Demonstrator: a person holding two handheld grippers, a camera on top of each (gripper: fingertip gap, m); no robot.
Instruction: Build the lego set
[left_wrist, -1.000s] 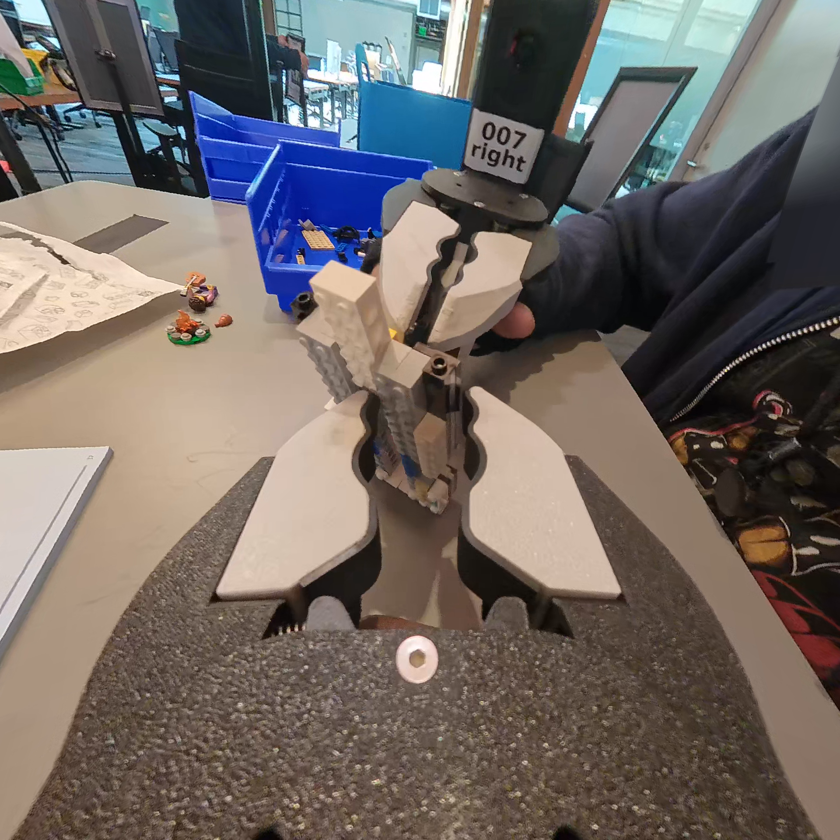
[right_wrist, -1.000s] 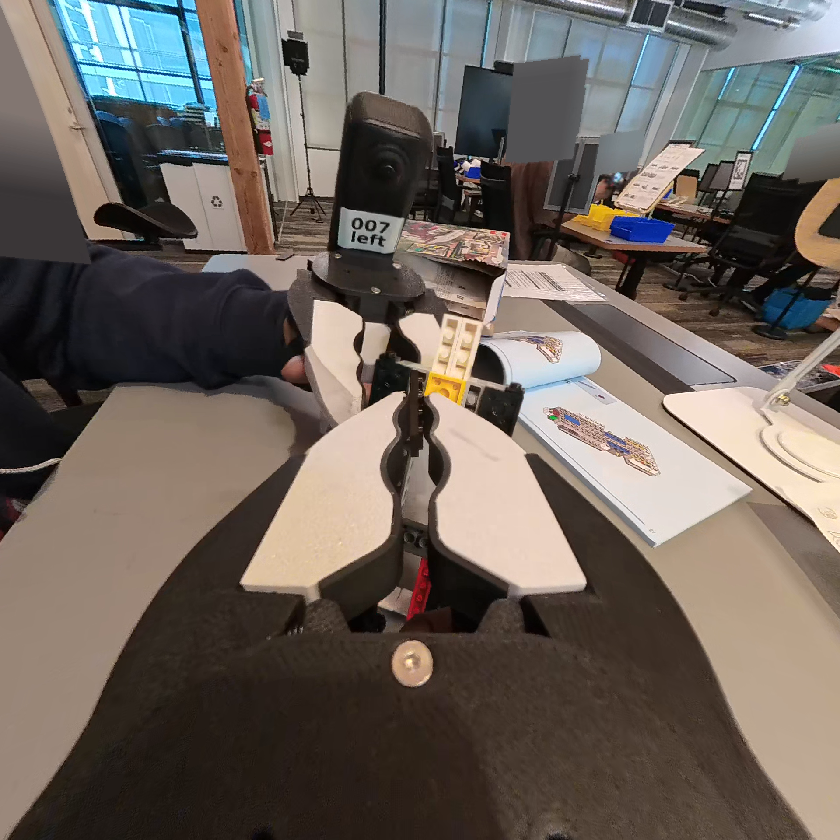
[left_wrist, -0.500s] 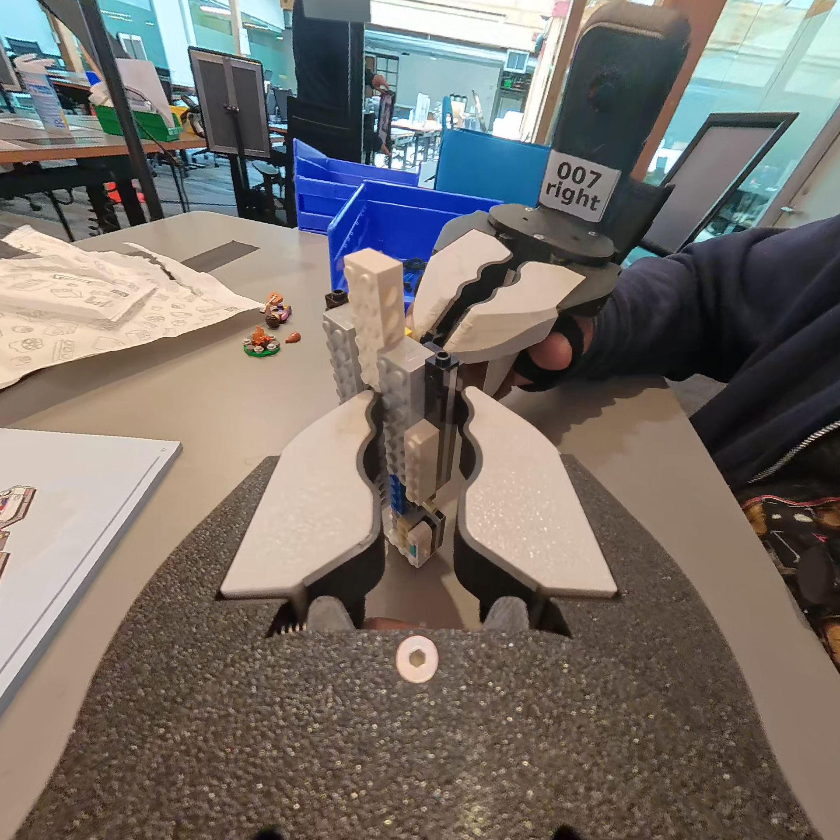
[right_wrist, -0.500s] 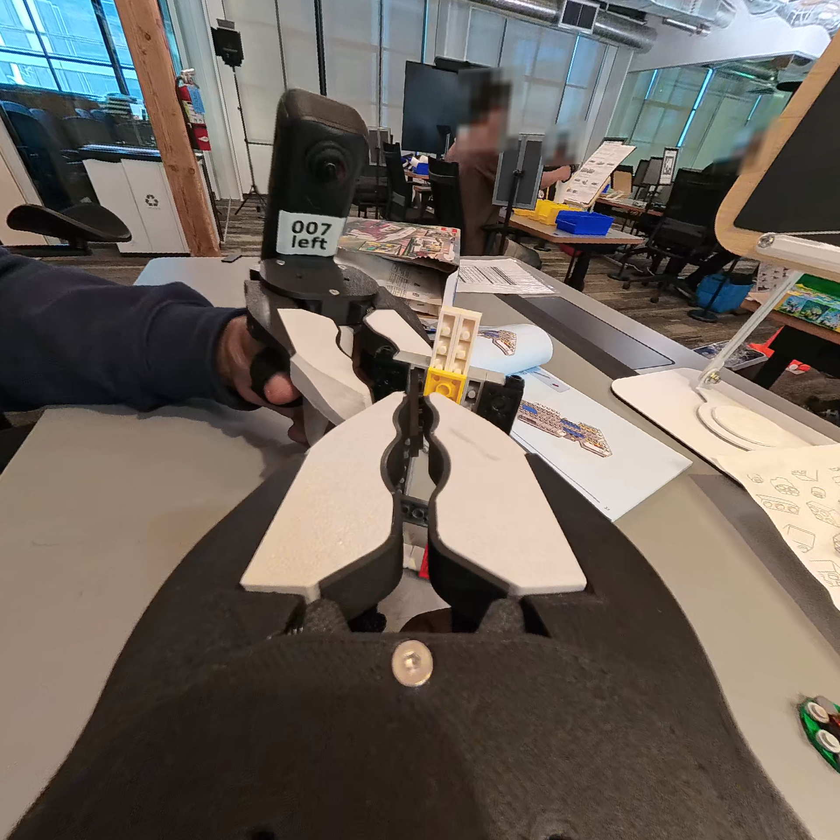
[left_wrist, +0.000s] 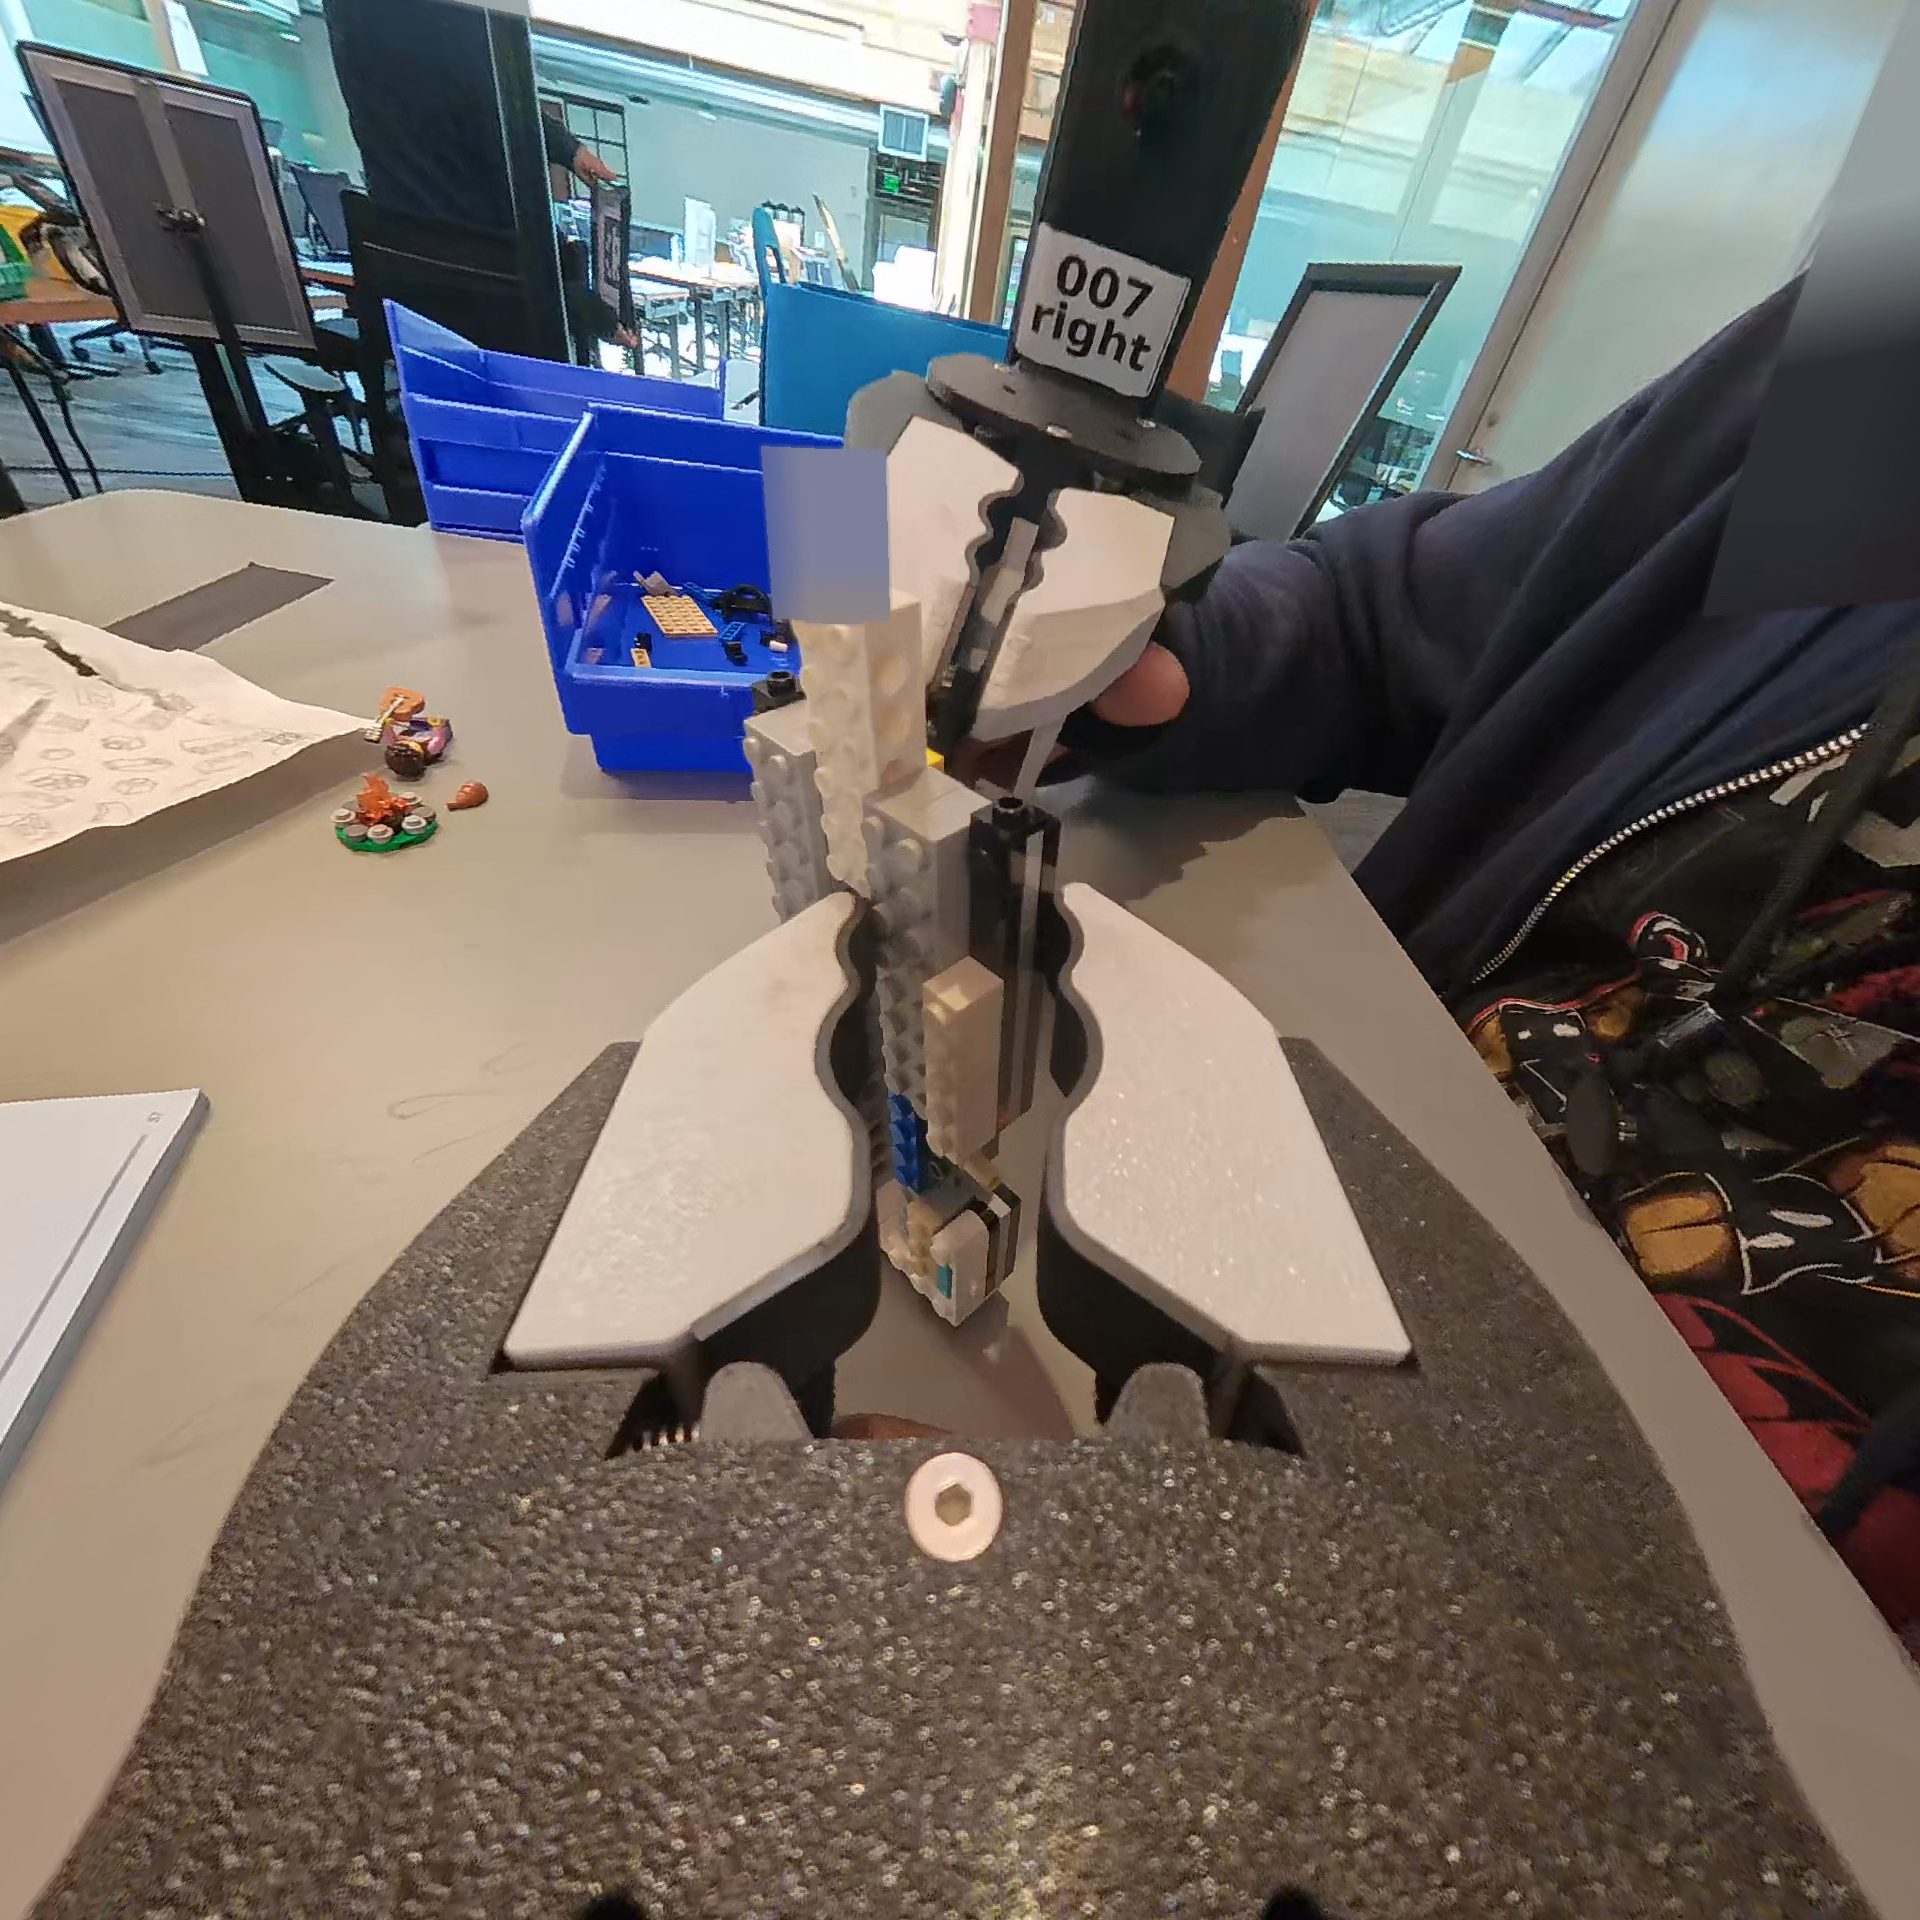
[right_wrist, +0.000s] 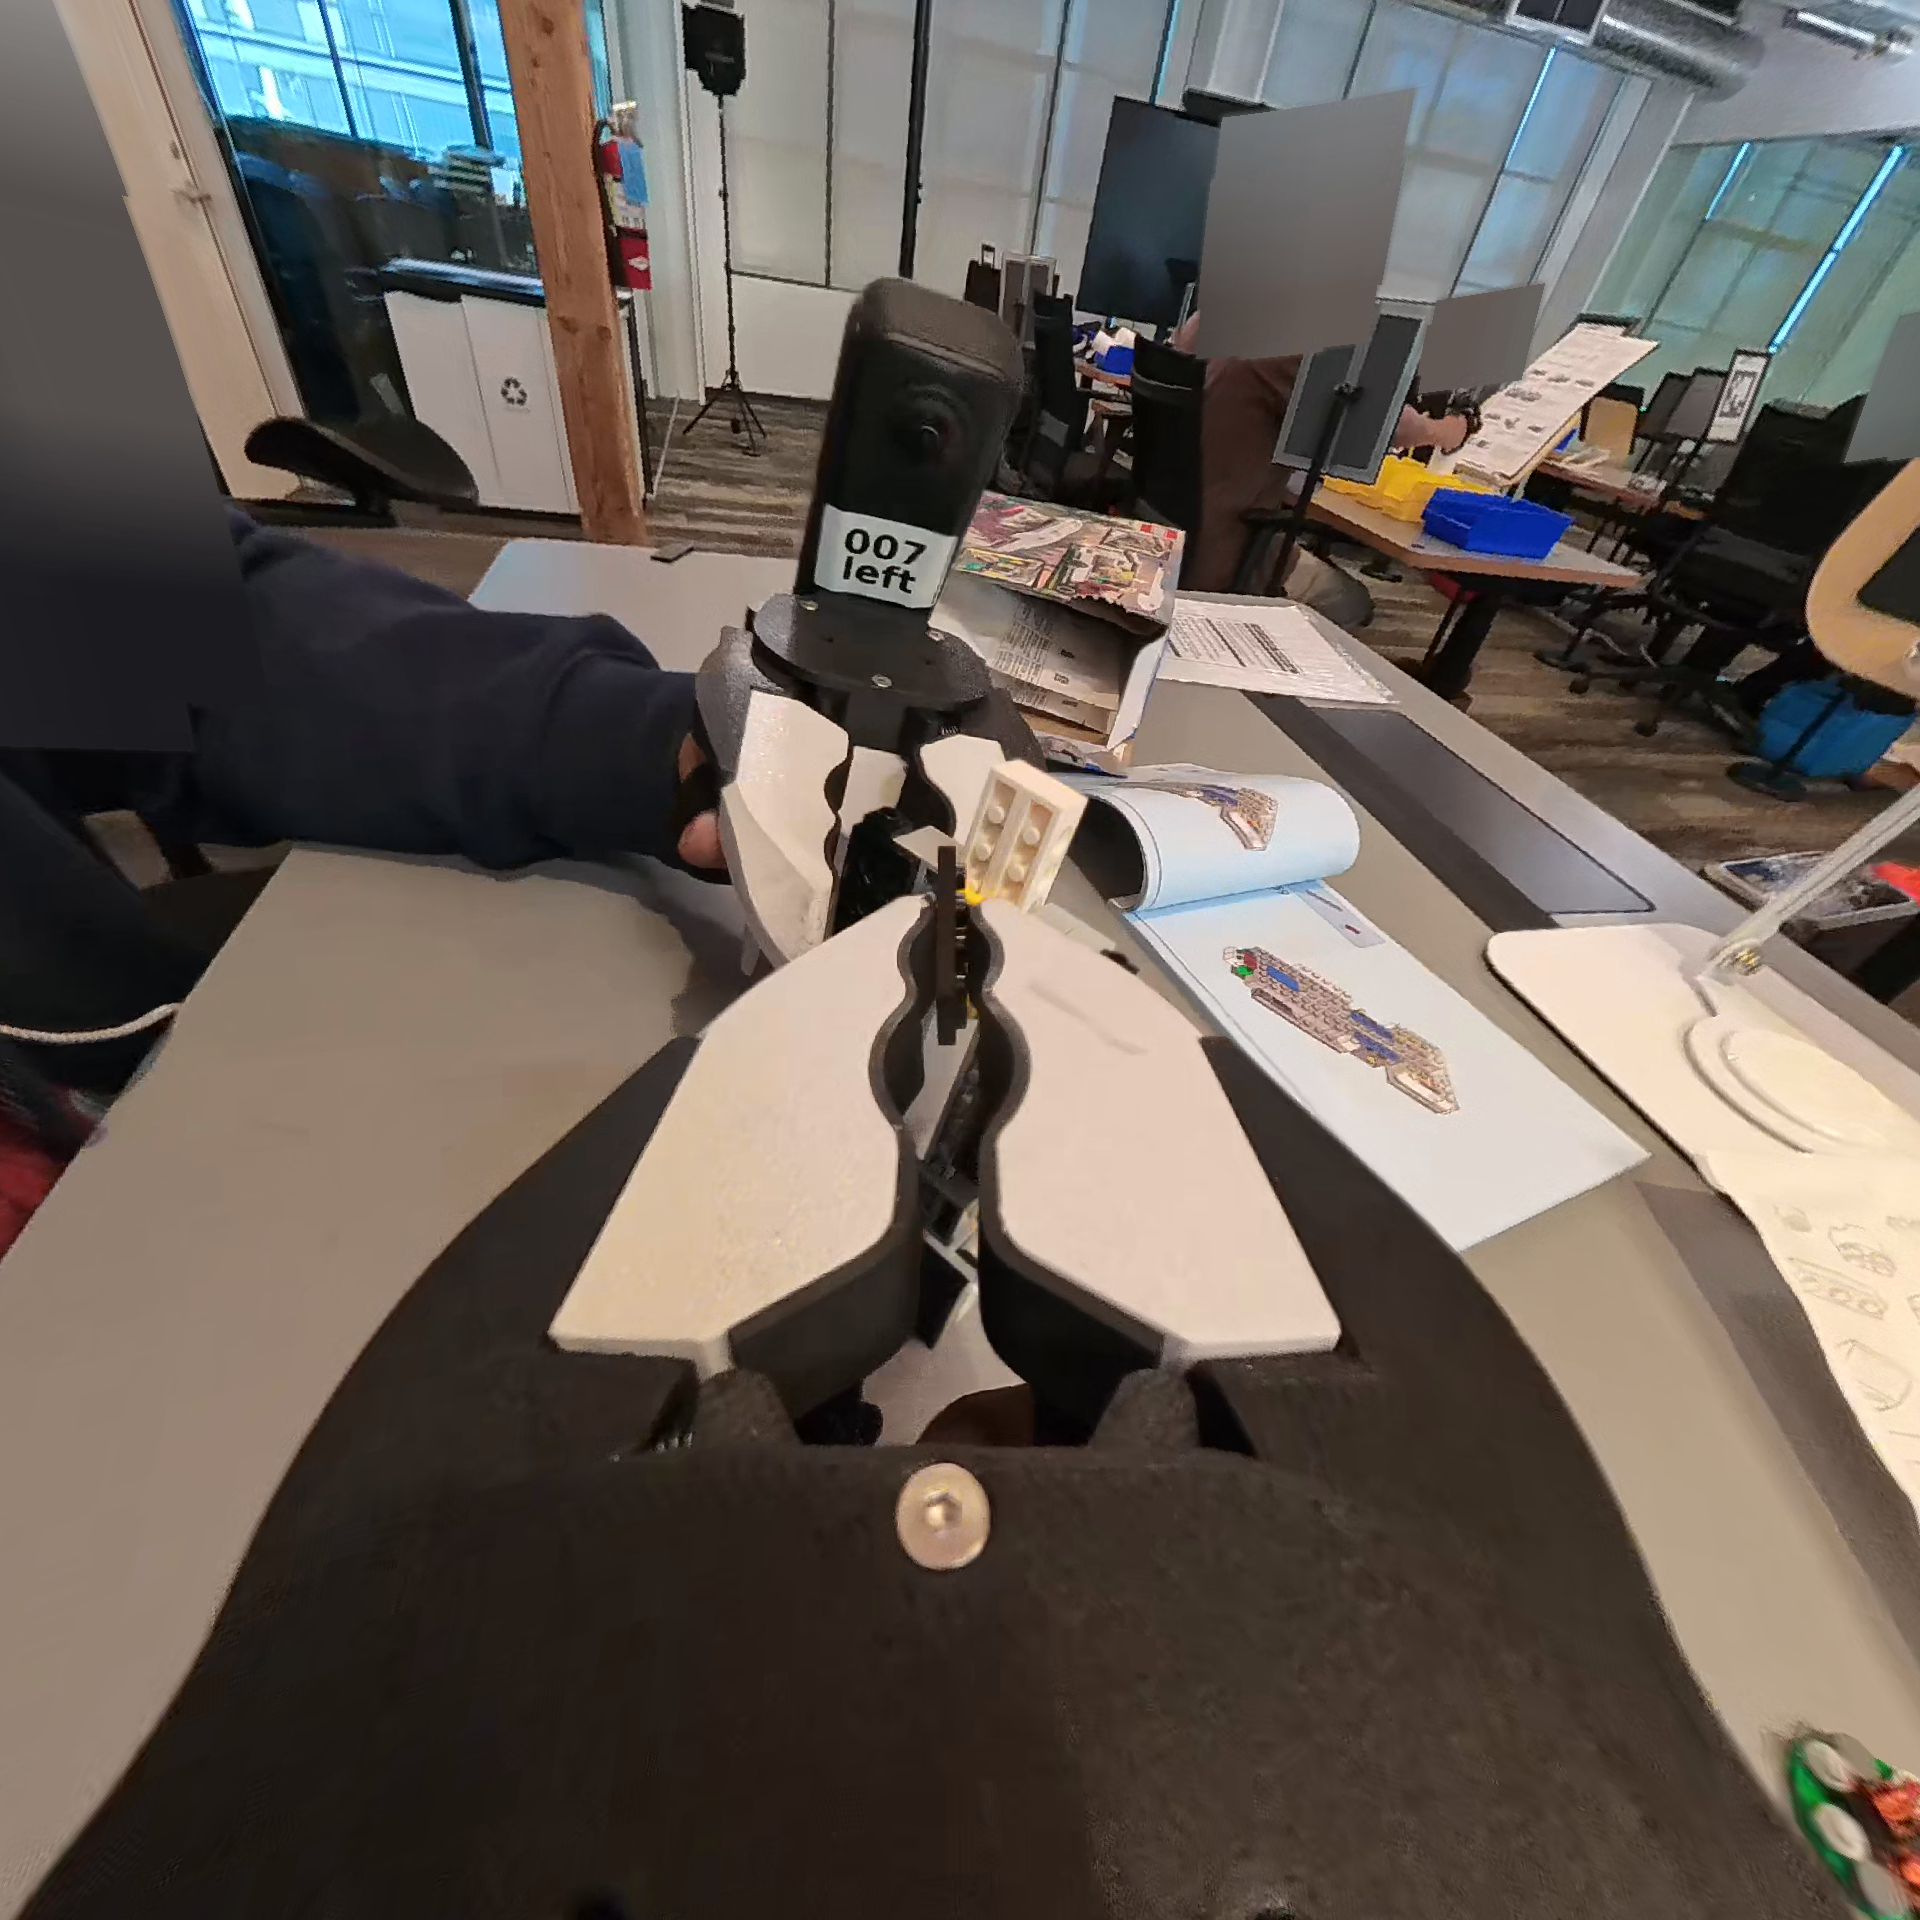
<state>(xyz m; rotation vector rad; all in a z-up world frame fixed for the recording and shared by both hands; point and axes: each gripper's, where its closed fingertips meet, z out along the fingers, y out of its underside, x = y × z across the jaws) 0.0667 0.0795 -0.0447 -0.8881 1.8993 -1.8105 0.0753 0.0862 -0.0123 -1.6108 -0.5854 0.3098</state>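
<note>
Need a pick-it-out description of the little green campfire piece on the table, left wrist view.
Start at the blue bin on the grey table. Left of it, past the edge of the printed paper sheet, a few small pieces lie loose. The campfire is the one nearest the camera: a round green base ringed with grey studs, orange flame on top.

Grey, white and black brick model (left_wrist: 940, 997), blue bin (left_wrist: 665, 582), light-blue booklet (right_wrist: 1382, 1049)
</note>
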